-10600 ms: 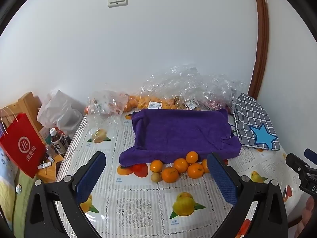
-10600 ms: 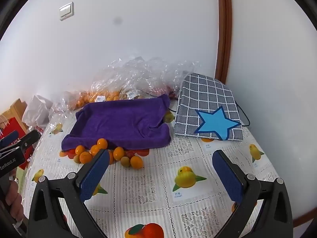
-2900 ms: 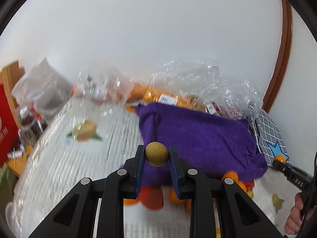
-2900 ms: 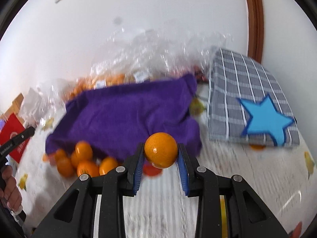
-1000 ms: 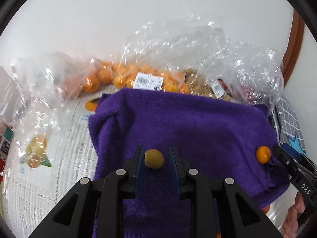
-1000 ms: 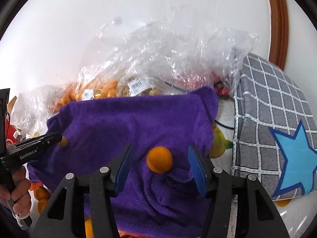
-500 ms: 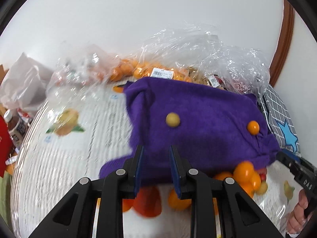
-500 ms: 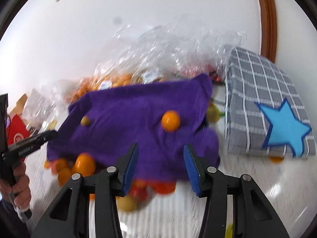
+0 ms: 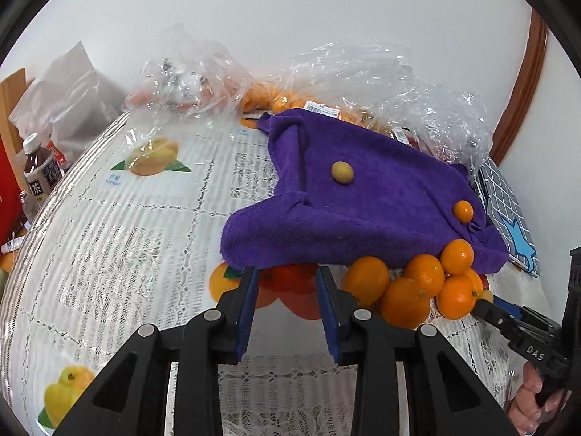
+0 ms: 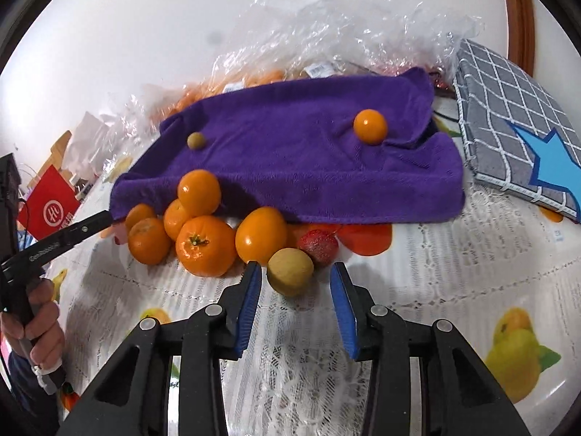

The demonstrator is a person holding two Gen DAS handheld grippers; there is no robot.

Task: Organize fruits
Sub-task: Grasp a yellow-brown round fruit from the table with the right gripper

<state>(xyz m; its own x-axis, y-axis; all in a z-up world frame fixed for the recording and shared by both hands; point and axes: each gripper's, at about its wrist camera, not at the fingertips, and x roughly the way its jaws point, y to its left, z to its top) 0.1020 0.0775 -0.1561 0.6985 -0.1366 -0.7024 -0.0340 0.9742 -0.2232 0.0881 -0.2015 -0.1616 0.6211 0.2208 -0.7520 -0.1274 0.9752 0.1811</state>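
A purple towel carries a small yellow-green fruit and a small orange. Several oranges are piled at the towel's front edge. My left gripper hovers left of the pile, its jaws opening with nothing between them. In the right wrist view, my right gripper straddles a yellow-brown fruit beside a red fruit. Its jaws are closing, and the pads do not touch the fruit. The orange pile lies just to its left.
A grey checked cushion with a blue star lies right of the towel. Clear plastic bags of fruit line the wall behind. A bottle and a red bag stand at the left. A hand holds the left gripper.
Both grippers have drawn back from the towel to its front edge, leaving the yellow-green fruit and the small orange on it. The right jaws have narrowed around the yellow-brown fruit.
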